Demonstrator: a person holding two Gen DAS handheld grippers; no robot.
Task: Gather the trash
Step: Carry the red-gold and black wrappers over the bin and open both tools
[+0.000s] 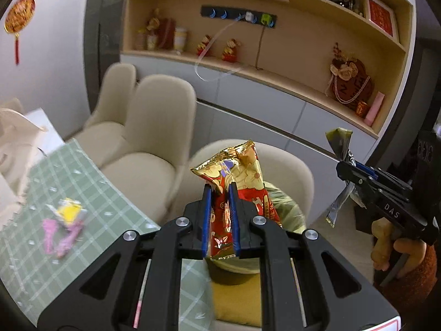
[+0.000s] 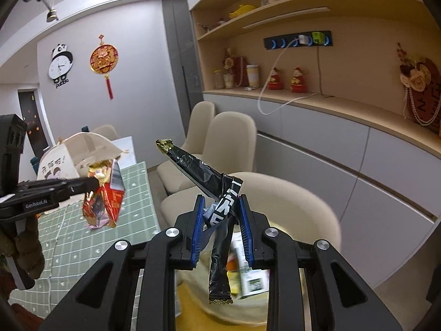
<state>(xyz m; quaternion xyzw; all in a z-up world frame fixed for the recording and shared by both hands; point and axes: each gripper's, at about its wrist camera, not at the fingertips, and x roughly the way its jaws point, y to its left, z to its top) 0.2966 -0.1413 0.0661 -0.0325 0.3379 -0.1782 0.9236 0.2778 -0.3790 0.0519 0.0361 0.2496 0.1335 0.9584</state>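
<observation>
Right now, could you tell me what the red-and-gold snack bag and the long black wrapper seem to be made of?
Red-and-gold snack bag: probably metallised plastic foil, glossy; it glints and creases sharply. Long black wrapper: likely thin plastic film, shiny, twisted and crinkled with highlights.

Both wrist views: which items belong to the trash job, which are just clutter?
Job:
- red-gold snack bag, in left gripper
- black wrapper, in right gripper
- pink-yellow wrappers on table
- bin below

Clutter:
- beige chairs
- shelf ornaments
- panda clock
</observation>
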